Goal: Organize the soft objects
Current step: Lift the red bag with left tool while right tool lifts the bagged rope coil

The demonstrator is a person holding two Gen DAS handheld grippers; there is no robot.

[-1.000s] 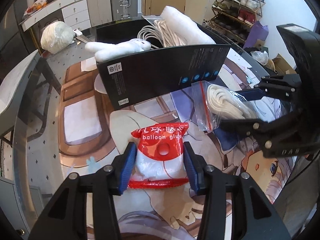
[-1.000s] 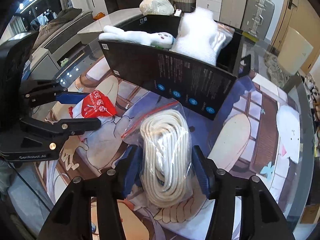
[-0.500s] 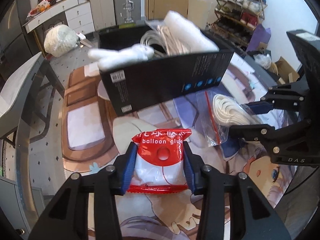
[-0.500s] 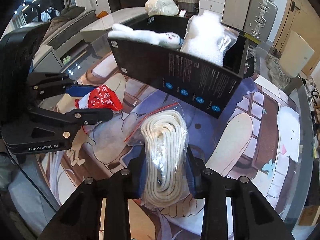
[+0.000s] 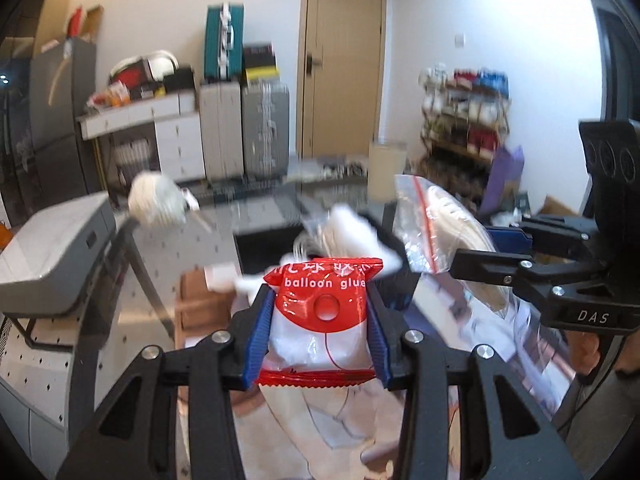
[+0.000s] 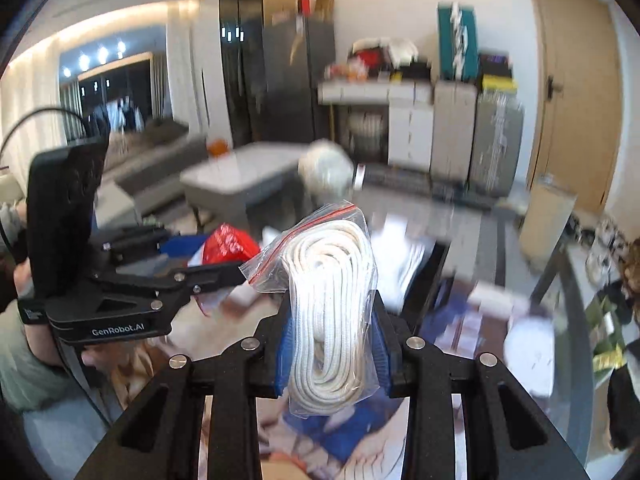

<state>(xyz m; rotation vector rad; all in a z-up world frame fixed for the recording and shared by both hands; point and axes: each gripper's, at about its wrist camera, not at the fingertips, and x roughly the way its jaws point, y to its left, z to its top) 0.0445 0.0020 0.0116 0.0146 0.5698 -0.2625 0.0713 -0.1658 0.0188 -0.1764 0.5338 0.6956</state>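
My left gripper (image 5: 320, 320) is shut on a red and white balloon glue packet (image 5: 322, 312), held up off the printed table mat (image 5: 360, 428). My right gripper (image 6: 330, 340) is shut on a clear zip bag of coiled white rope (image 6: 328, 316), also lifted. Each gripper shows in the other's view: the right gripper (image 5: 504, 248) with its rope bag (image 5: 444, 224) at the right, the left gripper (image 6: 208, 258) with the red packet (image 6: 228, 246) at the left. Beyond both lies the blurred black box (image 5: 264, 248) with white soft things (image 5: 348, 228) in it.
A white yarn ball (image 5: 158, 200) rests on the glass table's far side. A grey printer (image 5: 52, 252) stands to the left. Suitcases (image 5: 244, 128), white drawers and a shoe rack (image 5: 464, 120) line the far wall. A person's sleeve (image 6: 28, 364) shows at the left.
Both grippers closed on their items, lifted them off the mat and tilted upward, so the black box dropped lower in view and the room behind came into sight.
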